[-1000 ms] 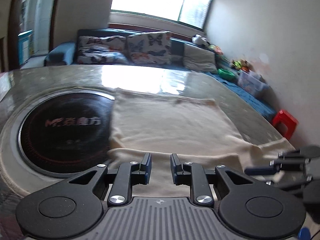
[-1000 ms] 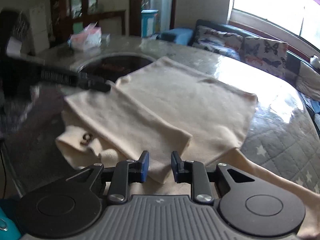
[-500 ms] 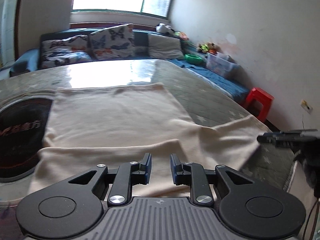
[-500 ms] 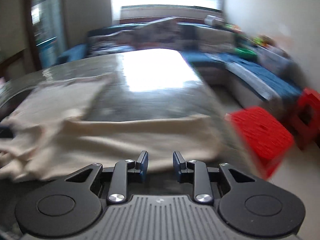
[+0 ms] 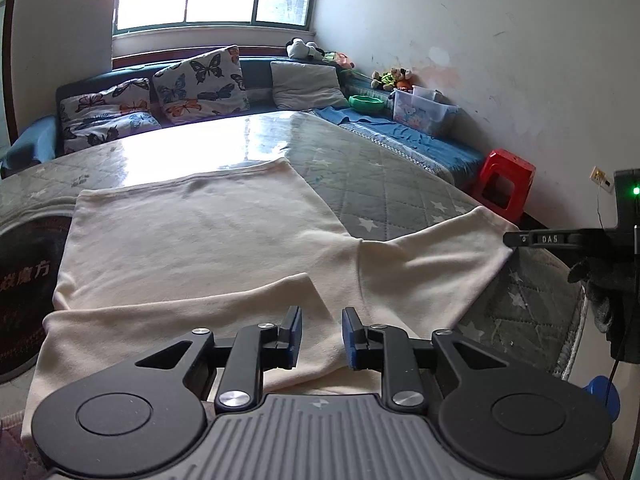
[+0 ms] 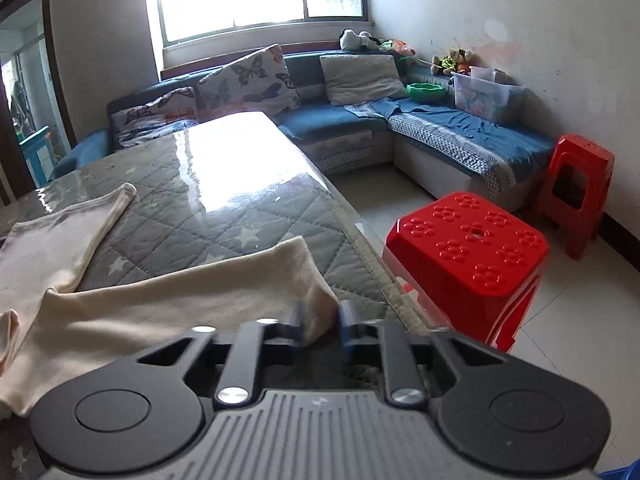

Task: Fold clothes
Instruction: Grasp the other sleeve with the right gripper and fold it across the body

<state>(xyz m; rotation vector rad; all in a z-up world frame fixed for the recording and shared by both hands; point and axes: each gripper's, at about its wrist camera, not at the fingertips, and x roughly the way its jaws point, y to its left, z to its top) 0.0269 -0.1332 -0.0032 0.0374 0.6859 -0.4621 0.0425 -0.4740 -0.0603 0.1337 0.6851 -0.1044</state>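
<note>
A cream long-sleeved garment (image 5: 200,240) lies flat on the quilted grey table (image 5: 400,184). One sleeve is folded across its near part. My left gripper (image 5: 322,332) hovers open just above that folded sleeve, with nothing between its fingers. The other sleeve (image 6: 160,304) stretches out toward the table's right edge. My right gripper (image 6: 320,326) is at its cuff: the cuff's corner stands between the jaws, which are closing, with a small gap still showing. In the left wrist view the right gripper (image 5: 510,239) reaches the cuff from the right, held by a gloved hand (image 5: 600,280).
A dark round hob plate (image 5: 20,288) is set into the table at the left. A red stool (image 6: 468,252) stands close to the table's right edge, with a second one (image 6: 580,184) by the wall. A blue sofa (image 6: 340,120) with cushions runs along the back.
Both grippers swung to the right. The right one left the garment's body and came to the outstretched sleeve's cuff. The left one slid right along the near folded sleeve.
</note>
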